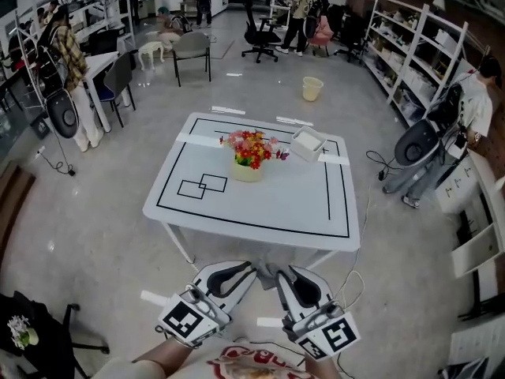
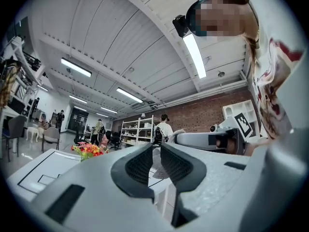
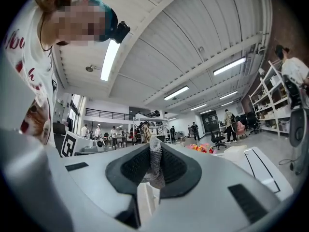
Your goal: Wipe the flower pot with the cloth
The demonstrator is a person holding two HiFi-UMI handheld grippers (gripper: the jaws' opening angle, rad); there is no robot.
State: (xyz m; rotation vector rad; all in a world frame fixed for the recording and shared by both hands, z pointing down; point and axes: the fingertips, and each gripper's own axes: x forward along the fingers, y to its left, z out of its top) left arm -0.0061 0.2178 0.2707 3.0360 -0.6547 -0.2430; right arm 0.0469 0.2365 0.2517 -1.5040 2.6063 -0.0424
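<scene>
Flower pot (image 1: pixel 247 170) stands mid-table (image 1: pixel 268 204), a white box (image 1: pixel 308 143) to its far right. Right gripper (image 1: pixel 278 273) clenches a grey cloth (image 3: pixel 155 161). Left gripper (image 1: pixel 251 267) is empty, jaws slightly parted.

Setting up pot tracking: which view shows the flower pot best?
Head view: the flower pot stands unblocked on the table, its cream side showing under the flowers. Both gripper views catch only the flowers, small and far off; the pot itself can't be made out.
</scene>
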